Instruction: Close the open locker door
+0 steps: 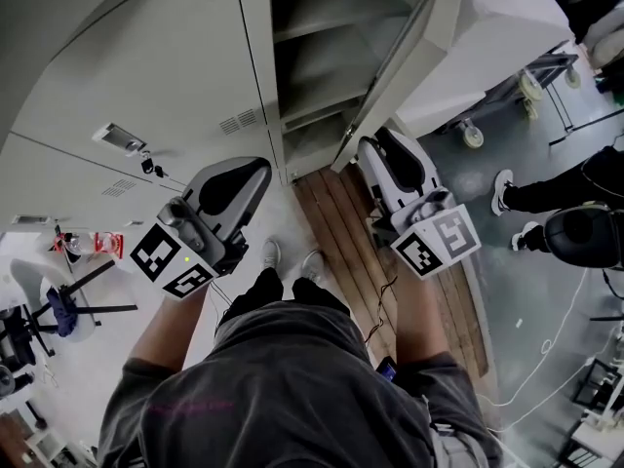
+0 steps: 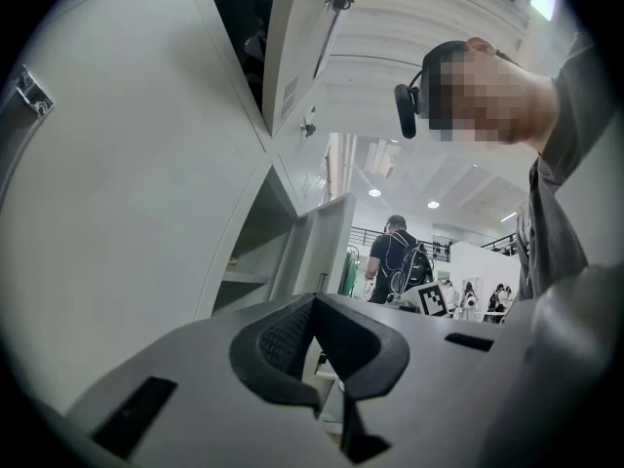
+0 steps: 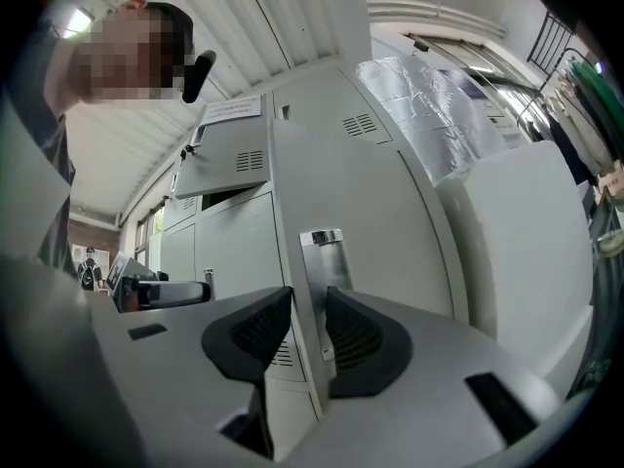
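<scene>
Step in hand: getting hold of the open locker door (image 3: 385, 203). It stands swung out from the lower row of the locker bank (image 1: 146, 66), with its free edge toward you.

Right tongs (image 3: 308, 312): jaws partly apart and straddling that free edge, one pad on each face, with the latch plate (image 3: 322, 261) between them. The pads sit very close to the metal, but I would not call it a firm pinch yet.

Left tongs (image 2: 314, 305): jaws together, holding nothing, pointed at the locker bank beside the open compartment.

Next move, as I judge it:
- Finish the squeeze on the edge.
- Carry the door round its hinge toward the frame, following the arc rather than pushing straight.
- Let go before the inner jaw gets trapped against the frame.
- Press the door flat to seat it.

Count:
- Tongs: two.
- Open doors: two, the gripped one and an upper door (image 2: 297, 52) above it.
- Latch plates: one in view.
</scene>
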A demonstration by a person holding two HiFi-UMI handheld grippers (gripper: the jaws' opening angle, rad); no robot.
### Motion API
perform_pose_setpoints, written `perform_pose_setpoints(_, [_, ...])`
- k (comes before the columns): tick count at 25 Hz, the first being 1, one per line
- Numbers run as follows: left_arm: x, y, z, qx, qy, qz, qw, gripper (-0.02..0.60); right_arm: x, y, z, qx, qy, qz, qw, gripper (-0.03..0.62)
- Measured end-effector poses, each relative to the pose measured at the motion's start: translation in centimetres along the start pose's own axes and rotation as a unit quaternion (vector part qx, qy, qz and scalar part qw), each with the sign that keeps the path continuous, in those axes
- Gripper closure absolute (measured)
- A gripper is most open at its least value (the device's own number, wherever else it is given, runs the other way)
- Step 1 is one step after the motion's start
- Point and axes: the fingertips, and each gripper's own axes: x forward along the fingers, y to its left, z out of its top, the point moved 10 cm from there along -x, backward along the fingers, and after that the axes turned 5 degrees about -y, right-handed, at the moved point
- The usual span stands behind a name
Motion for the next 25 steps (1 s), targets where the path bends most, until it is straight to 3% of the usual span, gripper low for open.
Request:
perform_pose_setpoints(9, [-1.2, 1.7, 0.2, 0.002, -0.004, 0.018, 0.9998, 0.568, 2.8, 0.6, -0.8, 0.005, 0.001, 0.02, 1.0, 0.471])
perform_pose_setpoints(13, [-1.7, 2.4, 0.3, 0.003, -0.006, 0.028, 0.9996, 0.568, 2.8, -0.2, -2.6, 0.032, -0.001, 0.007, 0.999, 0.473])
perform_pose_setpoints(25, [-2.4, 4.6, 0.7, 0.003, -0.013, 0.051, 0.9986, 0.568, 6.5, 0.1, -2.8, 0.016, 0.014, 0.032, 0.999, 0.487])
